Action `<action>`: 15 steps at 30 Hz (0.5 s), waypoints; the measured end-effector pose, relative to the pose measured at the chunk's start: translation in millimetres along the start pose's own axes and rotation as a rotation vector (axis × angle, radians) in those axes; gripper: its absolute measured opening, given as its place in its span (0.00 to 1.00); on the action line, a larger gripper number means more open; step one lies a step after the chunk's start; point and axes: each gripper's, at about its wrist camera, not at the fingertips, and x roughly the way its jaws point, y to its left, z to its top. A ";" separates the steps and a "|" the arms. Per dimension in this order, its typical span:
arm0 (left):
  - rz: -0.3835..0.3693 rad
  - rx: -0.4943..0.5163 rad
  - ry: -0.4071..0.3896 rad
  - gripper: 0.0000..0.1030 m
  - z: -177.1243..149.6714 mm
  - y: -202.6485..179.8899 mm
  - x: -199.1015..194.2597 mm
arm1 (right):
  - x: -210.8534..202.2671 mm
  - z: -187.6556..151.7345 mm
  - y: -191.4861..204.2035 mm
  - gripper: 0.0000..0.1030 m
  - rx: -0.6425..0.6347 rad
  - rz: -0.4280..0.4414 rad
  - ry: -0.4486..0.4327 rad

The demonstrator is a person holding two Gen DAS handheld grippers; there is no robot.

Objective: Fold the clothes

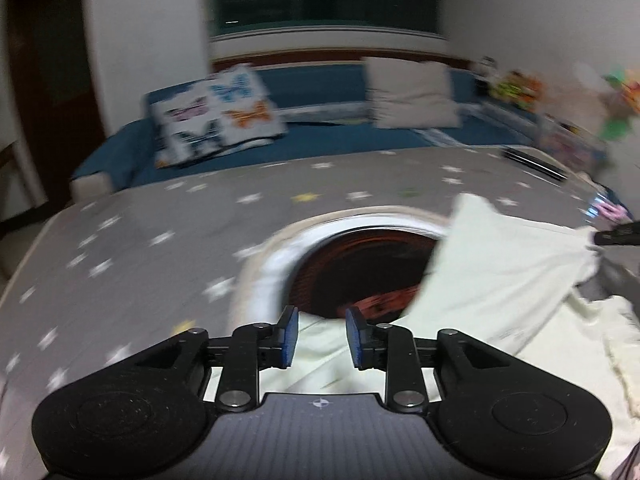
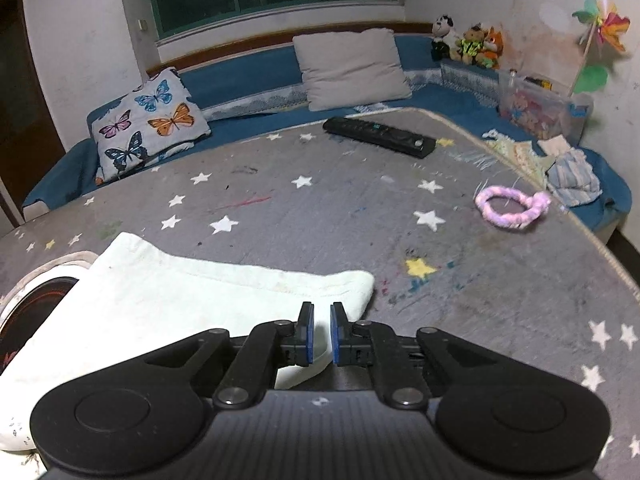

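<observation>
A pale cream garment (image 1: 492, 276) lies on the grey star-print mat (image 1: 160, 216) and drapes over the right side of a round white-rimmed object (image 1: 272, 252) with a dark red inside. My left gripper (image 1: 322, 338) is open just above the garment's near edge, cloth showing between its blue pads. In the right wrist view the same garment (image 2: 180, 300) spreads to the left, and my right gripper (image 2: 322, 336) is shut on its near right edge. The right gripper's tip also shows in the left wrist view at the far right, where the cloth is pulled taut.
A black remote (image 2: 380, 136) and a pink fuzzy loop (image 2: 512, 206) lie on the mat (image 2: 320, 208). Behind are a blue couch with a butterfly pillow (image 2: 148, 120), a grey pillow (image 2: 352, 68), plush toys (image 2: 468, 42) and a clear toy box (image 2: 540, 108).
</observation>
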 end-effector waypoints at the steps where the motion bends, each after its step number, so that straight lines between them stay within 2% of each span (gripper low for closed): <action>1: -0.015 0.008 0.008 0.32 4.7 -6.9 10.3 | 1.0 -1.0 0.0 0.12 0.002 0.009 0.006; 3: -0.044 0.023 0.024 0.36 14.2 -20.8 30.9 | 1.9 -2.4 0.5 0.15 0.000 0.019 0.009; 13: -0.191 0.101 0.103 0.38 61.5 -90.2 133.7 | 6.0 -8.4 -4.9 0.17 0.026 0.076 0.022; 15: -0.198 0.106 0.114 0.38 65.7 -96.4 149.6 | 6.2 -9.1 -6.1 0.17 0.030 0.085 0.022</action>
